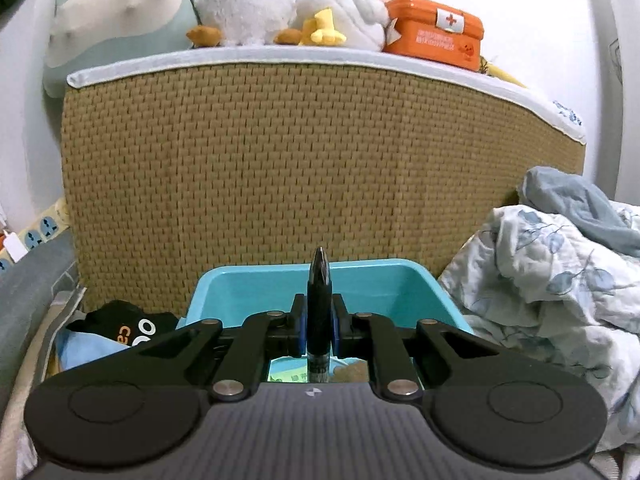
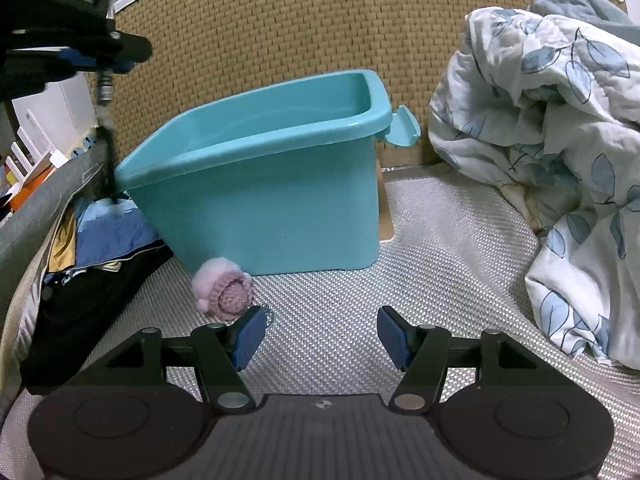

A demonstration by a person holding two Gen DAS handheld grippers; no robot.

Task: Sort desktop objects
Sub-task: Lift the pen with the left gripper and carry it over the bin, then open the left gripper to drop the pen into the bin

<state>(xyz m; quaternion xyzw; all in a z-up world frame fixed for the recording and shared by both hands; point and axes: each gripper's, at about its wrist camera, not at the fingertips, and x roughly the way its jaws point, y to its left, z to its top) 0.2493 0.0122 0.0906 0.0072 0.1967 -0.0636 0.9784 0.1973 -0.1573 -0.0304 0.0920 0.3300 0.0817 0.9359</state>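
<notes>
My left gripper is shut on a black pen, held upright above the near part of a turquoise plastic bin. In the right wrist view the left gripper shows at the upper left, with the pen's lower end hanging below it, left of the bin. My right gripper is open and empty, low over the woven mat in front of the bin. A small pink knitted toy lies on the mat against the bin's front, just beyond my right gripper's left finger.
A tall woven rattan panel stands behind the bin. A crumpled leaf-print blanket fills the right. Dark and blue fabric items lie left of the bin. Plush toys and an orange first-aid tin sit on top of the panel.
</notes>
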